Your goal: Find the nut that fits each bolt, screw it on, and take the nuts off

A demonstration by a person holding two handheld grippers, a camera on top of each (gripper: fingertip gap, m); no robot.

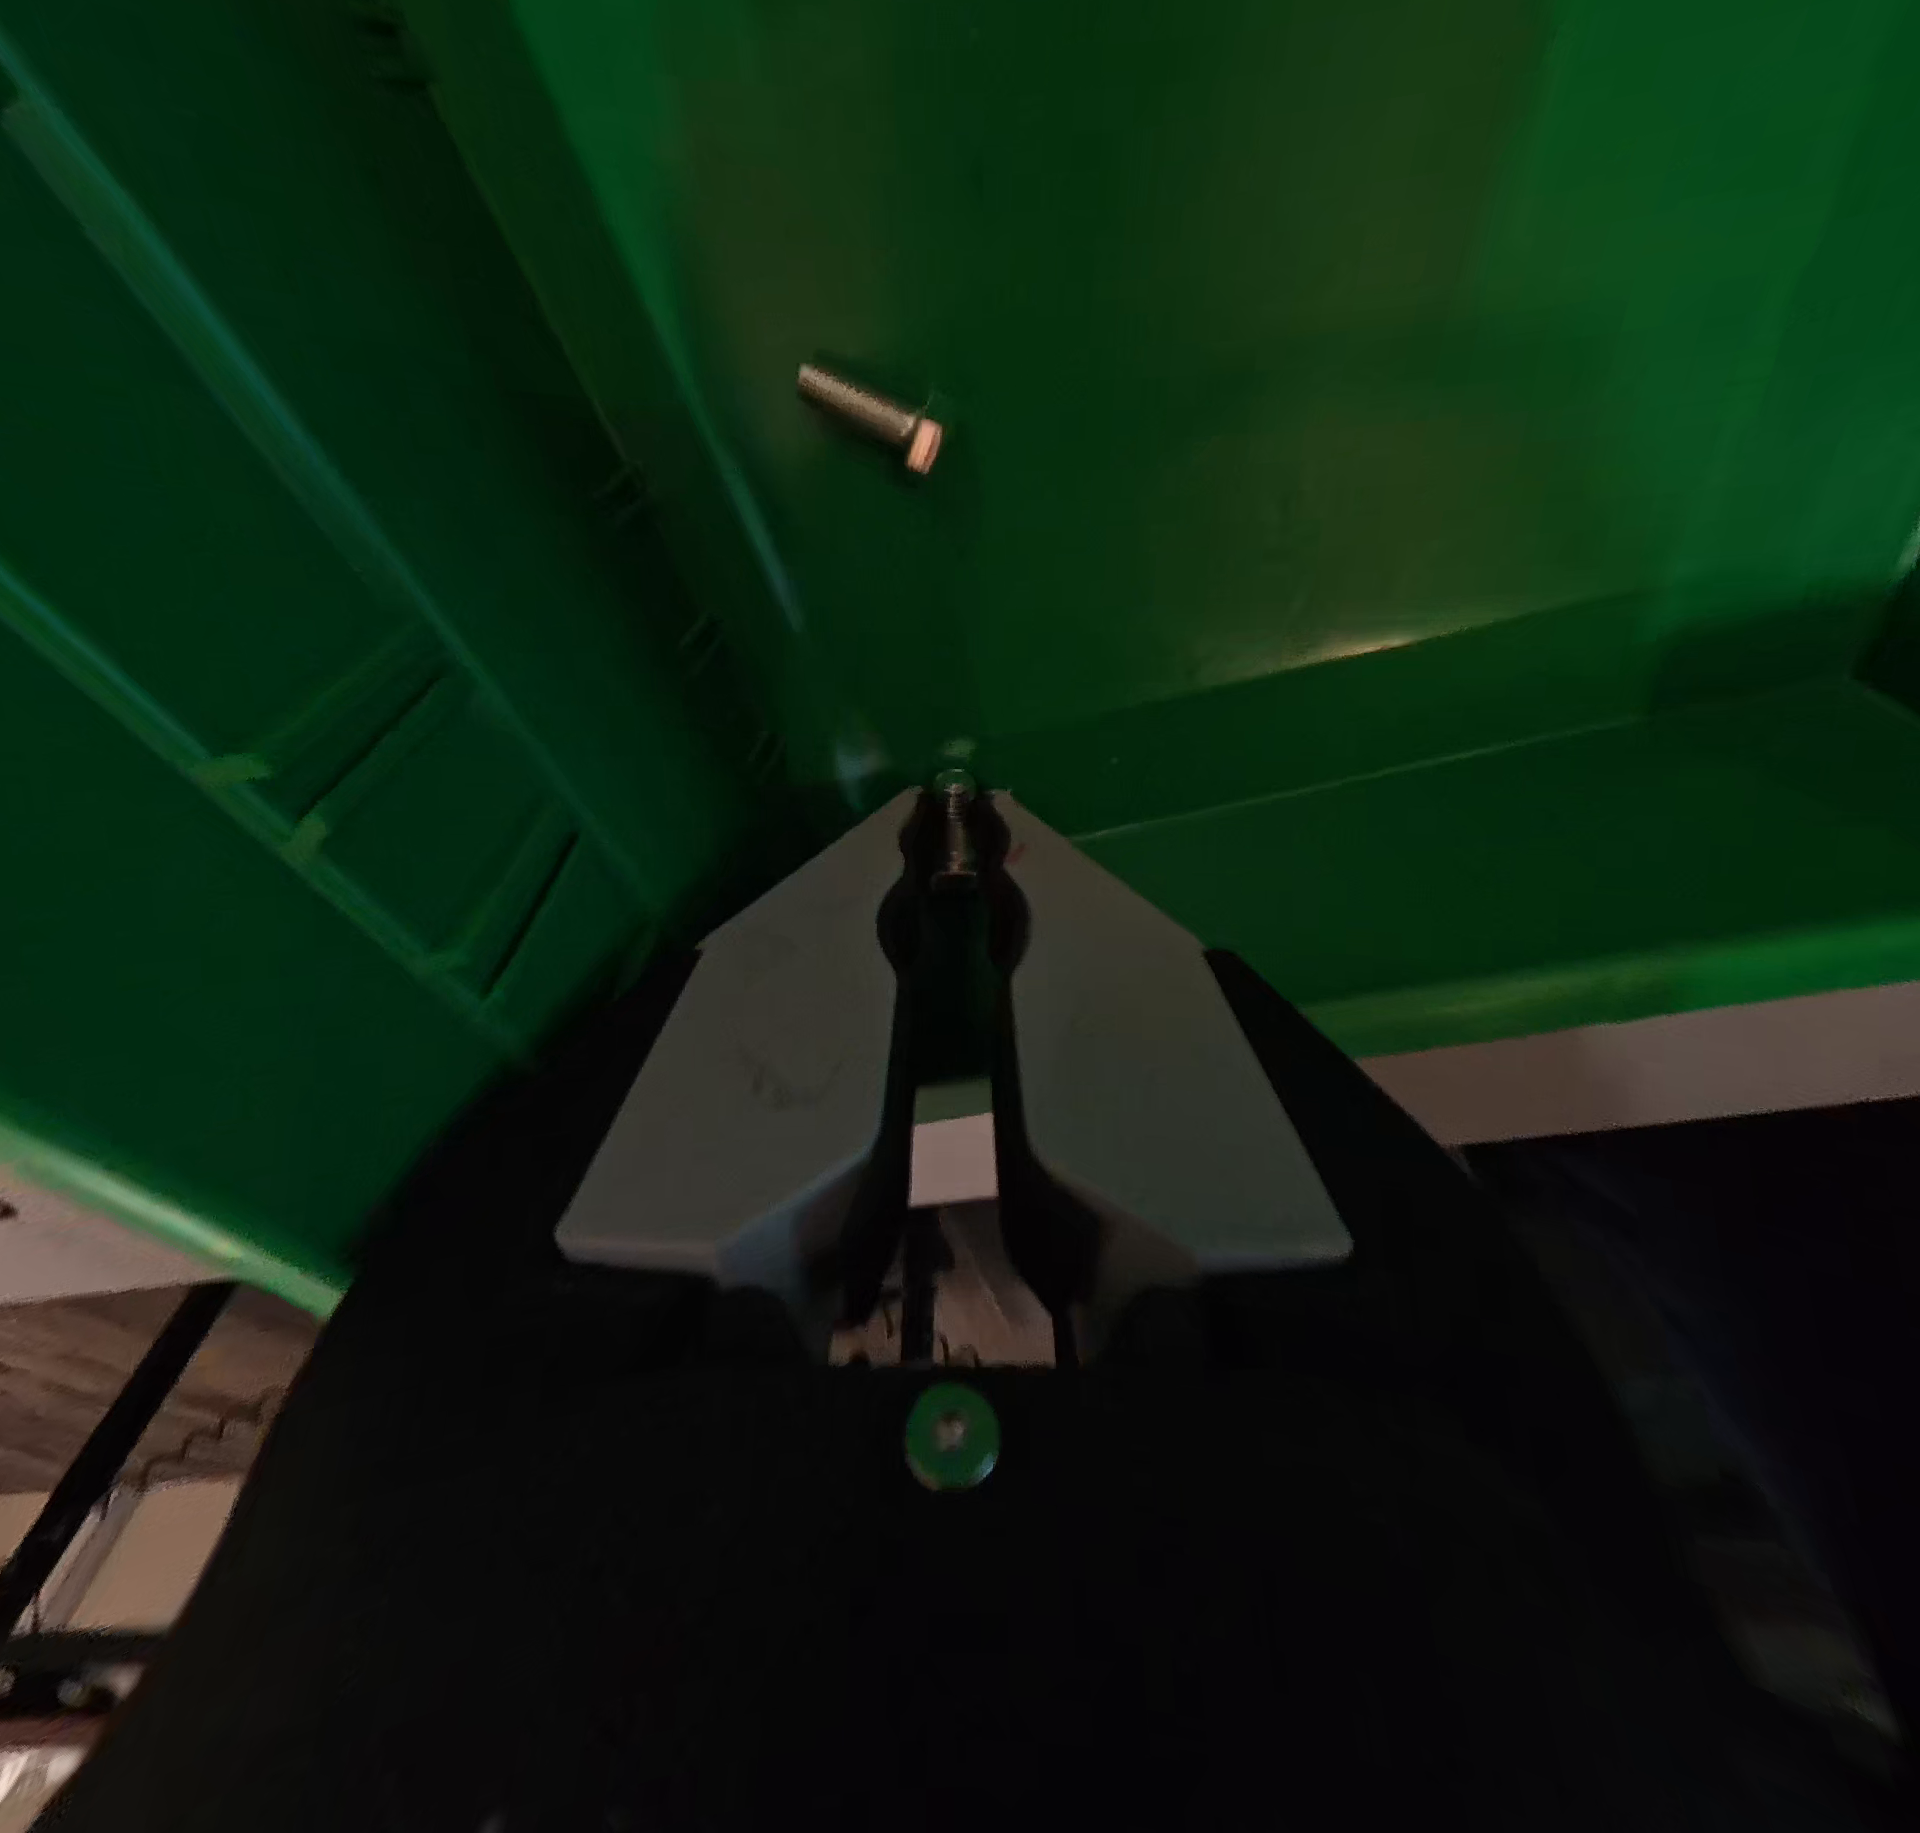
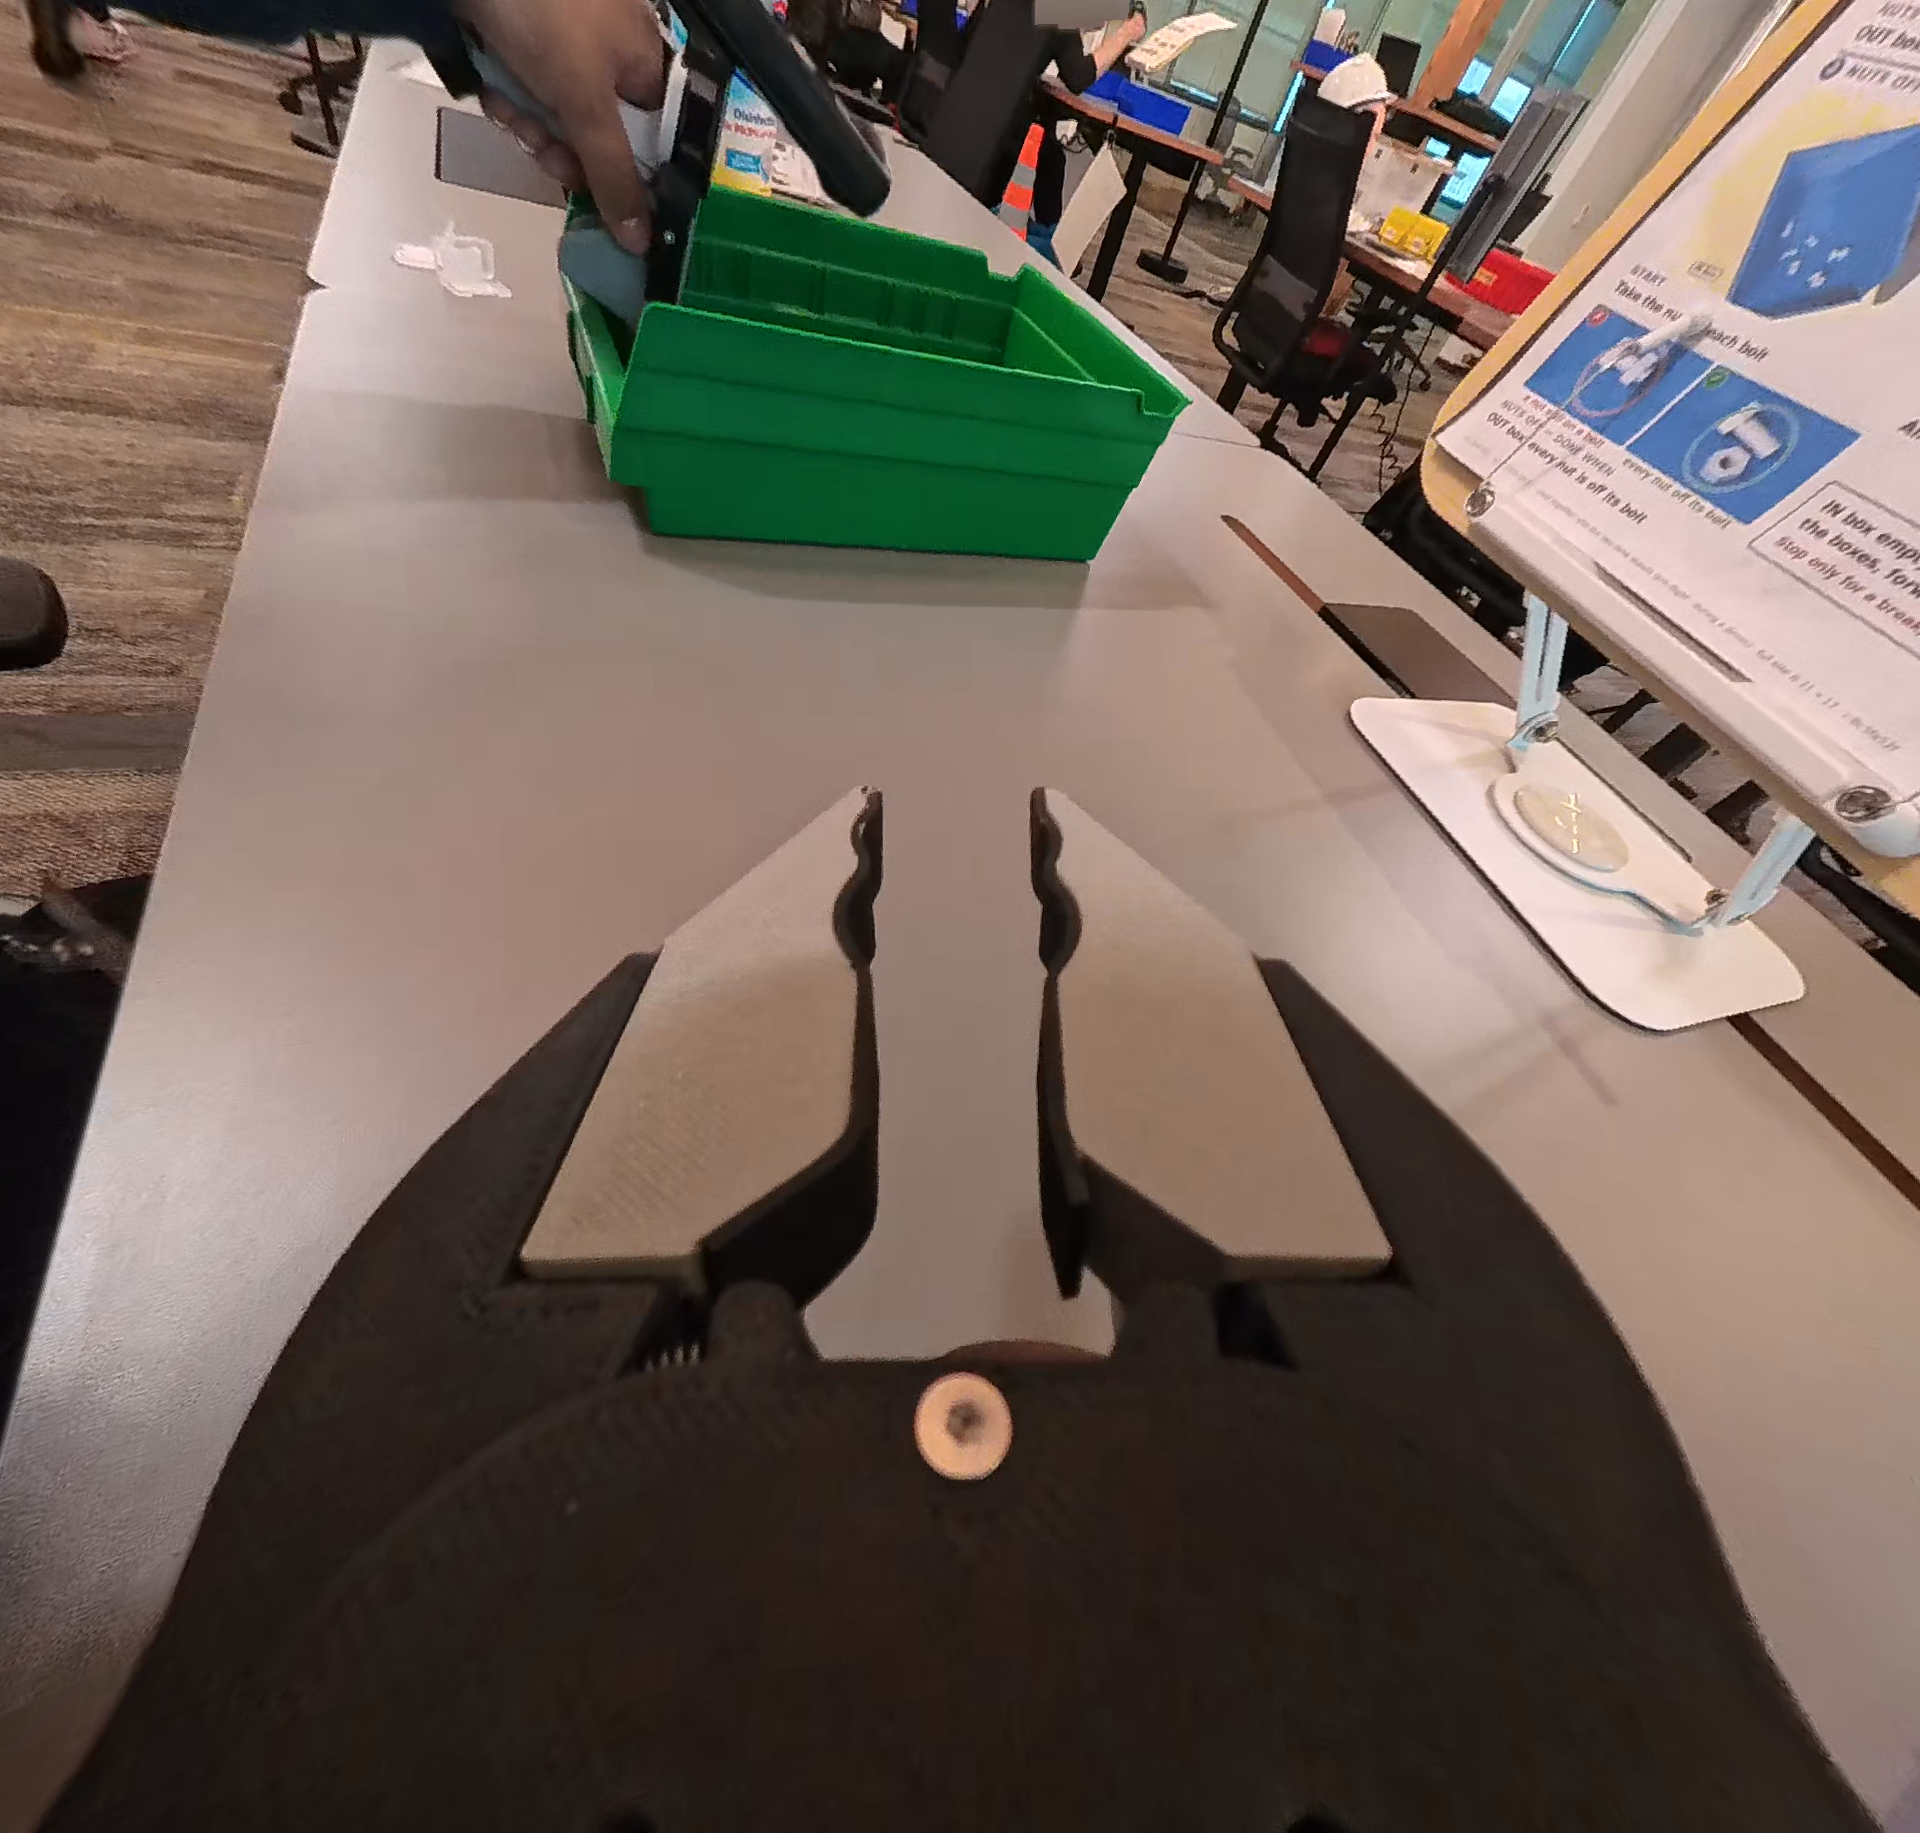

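In the left wrist view my left gripper (image 1: 953, 817) is down inside a green bin (image 1: 1299, 329), in its near corner. Its pads are shut on a small silver bolt (image 1: 952, 827) that lies lengthwise between the tips. A larger silver hex bolt (image 1: 873, 417) lies loose on the bin floor farther in. In the right wrist view my right gripper (image 2: 956, 827) is open and empty above the grey table (image 2: 623, 703). The same view shows the green bin (image 2: 873, 433) ahead, with a hand (image 2: 561, 58) holding the left gripper (image 2: 675, 225) in its left end.
A white stand (image 2: 1579, 848) holding an instruction board (image 2: 1714, 329) sits at the right of the table. A second green bin (image 2: 831, 277) stands behind the first. Chairs and desks fill the room beyond. In the left wrist view the bin's ribbed wall (image 1: 260, 640) rises at left. Left tips to right tips: about 45 centimetres.
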